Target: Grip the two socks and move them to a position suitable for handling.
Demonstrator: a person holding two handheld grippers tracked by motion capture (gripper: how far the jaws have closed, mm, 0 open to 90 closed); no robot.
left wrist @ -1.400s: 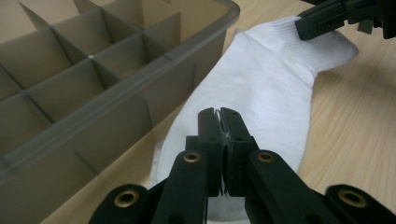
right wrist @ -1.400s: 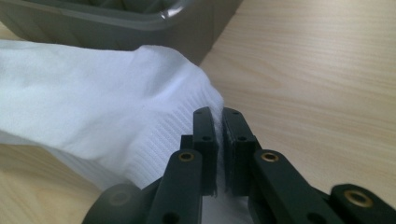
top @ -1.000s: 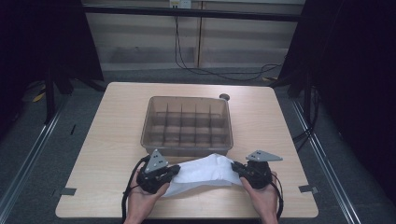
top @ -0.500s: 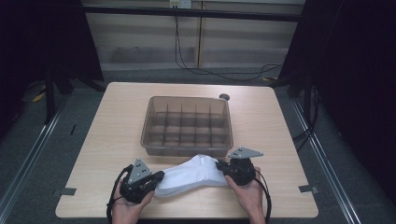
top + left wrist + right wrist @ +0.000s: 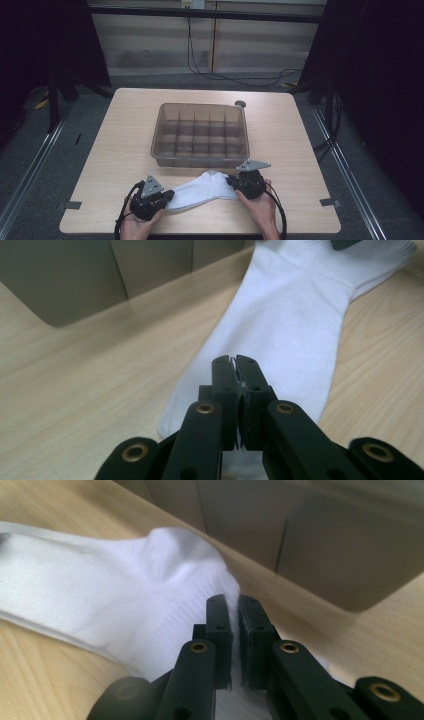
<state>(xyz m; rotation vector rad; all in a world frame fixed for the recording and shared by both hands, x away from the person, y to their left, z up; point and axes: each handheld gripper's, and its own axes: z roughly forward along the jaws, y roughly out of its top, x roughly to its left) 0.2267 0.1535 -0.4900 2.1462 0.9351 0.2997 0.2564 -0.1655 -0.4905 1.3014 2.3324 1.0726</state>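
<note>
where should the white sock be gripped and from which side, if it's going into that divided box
As it is held now: by its two ends. The white sock lies flat and stretched along the table's near edge, so each thin end offers an edge to pinch. The left gripper comes in from the left at the toe, the right gripper from the right at the ribbed cuff, both clamped.

white sock (image 5: 200, 192) | flat, stretched lengthwise | on table near edge, just in front of the divided bin | each end pinched in black jaws
</note>
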